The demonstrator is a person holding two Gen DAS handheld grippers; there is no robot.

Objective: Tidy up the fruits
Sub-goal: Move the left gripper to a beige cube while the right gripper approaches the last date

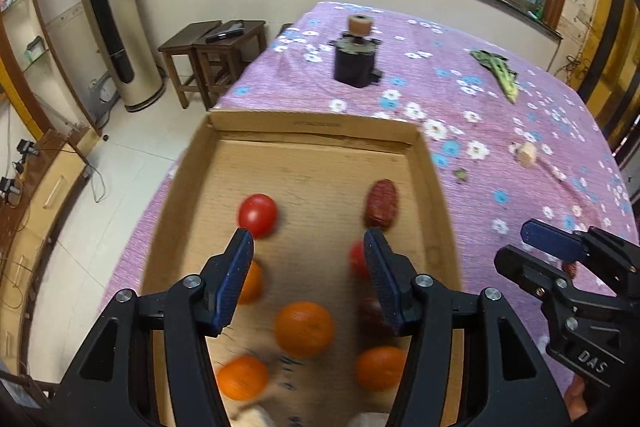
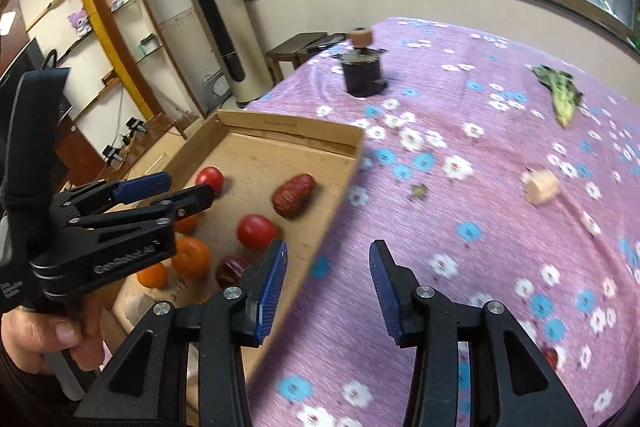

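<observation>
Sorting is mid-way: oranges (image 1: 304, 329), tomatoes (image 1: 258, 215) and a date (image 1: 382, 205) are already held in the box (image 1: 312, 125), at the lower centre of the left view. The left claw (image 1: 308, 279) is held part-open and empty above the box; the right claw (image 2: 328, 291) is likewise part-open and empty over the purple worktop (image 2: 480, 227). One date's long axis runs towards the upper right of the right view. A further loose fruit must be sought next; a small red item (image 2: 551, 357) is seen at the lower right.
</observation>
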